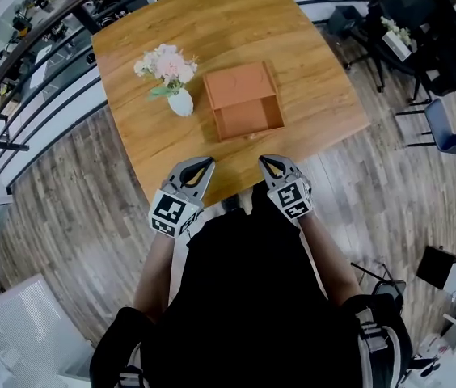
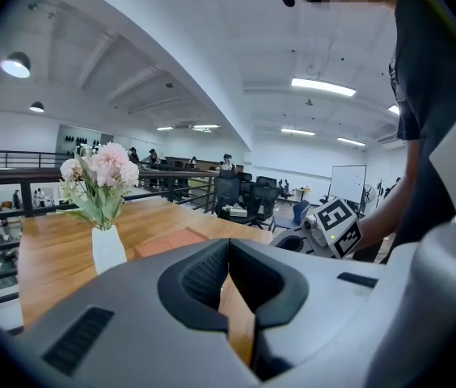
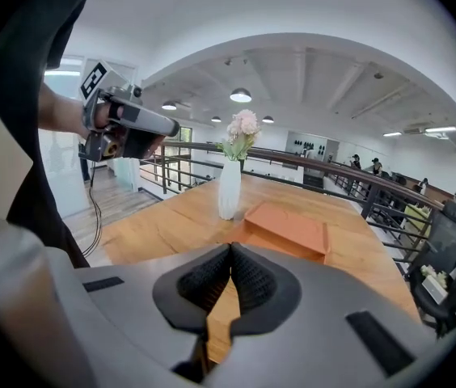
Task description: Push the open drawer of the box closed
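Drawer (image 1: 249, 120) near, ahead of right gripper (image 1: 268, 162)

No legible text, label, brand, number or sign in any view

Table (image 1: 309, 63) is showing smooth, lightly sheened wood grain. Box (image 1: 240, 86) is presenting a matt, smooth finish. Vase (image 1: 181, 103) is showing smooth white glaze.

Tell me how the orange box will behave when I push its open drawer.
The box looks small and light, so it may slide on the smooth table before the drawer closes. Its walls look rigid enough to take a push.
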A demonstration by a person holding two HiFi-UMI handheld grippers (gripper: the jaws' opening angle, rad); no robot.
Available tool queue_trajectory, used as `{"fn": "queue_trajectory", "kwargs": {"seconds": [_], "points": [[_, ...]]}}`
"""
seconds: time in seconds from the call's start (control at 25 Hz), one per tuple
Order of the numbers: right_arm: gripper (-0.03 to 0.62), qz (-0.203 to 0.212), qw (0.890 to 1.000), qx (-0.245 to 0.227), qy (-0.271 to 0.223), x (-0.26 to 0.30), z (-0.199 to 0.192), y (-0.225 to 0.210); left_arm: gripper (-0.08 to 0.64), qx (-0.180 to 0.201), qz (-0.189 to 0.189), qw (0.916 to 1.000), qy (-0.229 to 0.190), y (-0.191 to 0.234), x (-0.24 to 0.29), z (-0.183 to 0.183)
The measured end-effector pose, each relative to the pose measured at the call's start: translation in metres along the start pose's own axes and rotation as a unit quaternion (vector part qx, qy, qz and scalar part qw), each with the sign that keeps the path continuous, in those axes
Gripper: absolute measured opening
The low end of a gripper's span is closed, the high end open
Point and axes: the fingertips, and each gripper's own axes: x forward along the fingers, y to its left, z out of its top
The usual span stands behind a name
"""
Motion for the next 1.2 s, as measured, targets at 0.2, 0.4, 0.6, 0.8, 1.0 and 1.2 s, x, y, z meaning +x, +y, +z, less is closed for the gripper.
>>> {"fn": "queue_trajectory", "kwargs": {"seconds": [0.2,0.4,0.6,0.8,1.0,1.2], "points": [[0.016,0.009,1.0,0.015,0.008,0.015,-0.008,-0.011,0.023,-0.004,0.004,1.0,0.006,0.006,0.007,0.001],[0.015,0.026,0.999,0.022,0.021,0.02,-0.021,-0.017,0.023,-0.008,0.01,0.9999,0.004,0.013,0.021,0.008],[0.016,0.037,0.998,0.036,0.033,0.025,-0.036,-0.033,0.023,-0.01,0.008,0.9999,0.004,0.014,0.041,0.015],[0.016,0.068,0.996,0.043,0.047,0.044,-0.048,-0.034,0.023,-0.013,0.012,0.9998,0.01,0.017,0.06,0.016],[0.017,0.092,0.991,0.061,0.075,0.069,-0.073,-0.033,0.023,-0.027,0.025,0.9993,0.01,0.023,0.07,0.017],[0.017,0.097,0.988,0.081,0.088,0.09,-0.084,-0.041,0.023,-0.035,0.033,0.9987,0.015,0.03,0.08,0.014]]}}
